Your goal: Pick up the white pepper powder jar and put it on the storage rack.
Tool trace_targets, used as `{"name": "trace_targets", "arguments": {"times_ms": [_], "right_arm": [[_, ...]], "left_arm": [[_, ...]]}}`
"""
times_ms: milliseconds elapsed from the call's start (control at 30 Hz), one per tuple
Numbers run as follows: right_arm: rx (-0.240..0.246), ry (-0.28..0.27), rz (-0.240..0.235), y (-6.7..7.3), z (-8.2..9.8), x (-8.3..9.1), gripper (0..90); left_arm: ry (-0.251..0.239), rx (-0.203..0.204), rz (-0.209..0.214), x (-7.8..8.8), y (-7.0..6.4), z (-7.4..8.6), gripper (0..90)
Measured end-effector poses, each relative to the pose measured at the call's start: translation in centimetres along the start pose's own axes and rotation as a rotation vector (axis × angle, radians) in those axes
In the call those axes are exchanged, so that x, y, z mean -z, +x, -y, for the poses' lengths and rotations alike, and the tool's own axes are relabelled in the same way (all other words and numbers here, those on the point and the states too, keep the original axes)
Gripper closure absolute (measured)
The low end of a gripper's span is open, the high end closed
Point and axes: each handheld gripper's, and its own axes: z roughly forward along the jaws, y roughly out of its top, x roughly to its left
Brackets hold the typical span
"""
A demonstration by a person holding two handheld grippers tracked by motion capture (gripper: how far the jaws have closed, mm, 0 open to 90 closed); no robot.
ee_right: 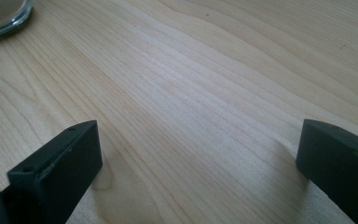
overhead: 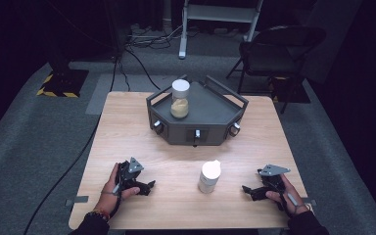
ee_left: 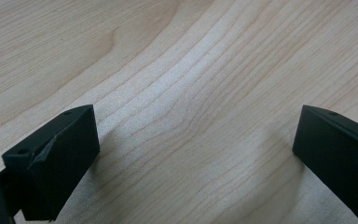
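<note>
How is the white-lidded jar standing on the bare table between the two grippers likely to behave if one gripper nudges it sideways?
The jar stands upright and looks taller than wide, so a push near its lid would probably tip it rather than slide it. Its round body would likely roll once down. The clear rim in the right gripper view suggests glass, so probably slippery and breakable.

A jar (overhead: 209,176) is stood on the table (overhead: 127,127) between the left hand-held gripper (overhead: 148,187) and the right hand-held gripper (overhead: 247,191), nearer the right. Beyond both, a grey tray (overhead: 210,117) is set, with a second jar (overhead: 180,99) of pale powder inside. A chair (overhead: 274,49) is seen on the floor (overhead: 39,137) farther off.
</note>
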Motion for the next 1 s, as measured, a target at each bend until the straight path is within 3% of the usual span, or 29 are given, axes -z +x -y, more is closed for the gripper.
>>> {"name": "trace_targets", "arguments": {"times_ms": [467, 600, 1000], "right_arm": [[0.020, 0.002, 0.017, 0.4, -0.1, 0.2, 1.5], [-0.008, -0.041, 0.001, 0.3, 0.3, 0.6, 1.5], [0.005, -0.152, -0.036, 1.1, 0.5, 1.7, 1.4]], "left_arm": [[0.000, -0.006, 0.004, 0.0, 0.1, 0.0, 0.0], [0.000, -0.007, 0.004, 0.0, 0.1, 0.0, 0.0], [0.000, -0.008, 0.006, 0.0, 0.1, 0.0, 0.0]]}}
